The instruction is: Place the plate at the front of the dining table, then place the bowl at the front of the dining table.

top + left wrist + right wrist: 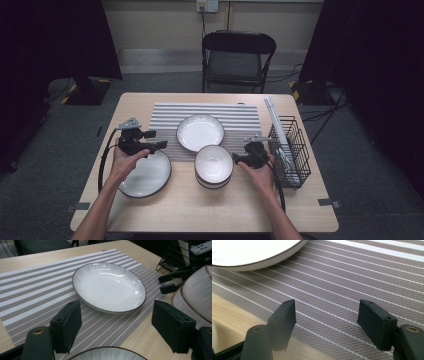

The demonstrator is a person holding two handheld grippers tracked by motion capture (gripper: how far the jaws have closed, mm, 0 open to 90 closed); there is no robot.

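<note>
A shallow white plate [200, 132] with a dark rim lies on a striped grey place mat [205, 111]. In front of it stands a stack of white bowls [214, 165], and a second dark-rimmed plate [147, 175] lies at the front left. My left gripper [161, 145] hovers over that plate's far edge, open and empty, pointing right. In the left gripper view its jaws [120, 325] frame the mat plate [108, 286]. My right gripper [235, 159] sits just right of the bowls, open with nothing in it. Its own view shows the jaws [327, 320] over the mat [362, 277].
A black wire rack [290, 150] holding white items stands at the table's right edge, close behind my right hand. A black folding chair [237, 60] stands beyond the far edge. Bare wood [200, 210] runs along the front of the table.
</note>
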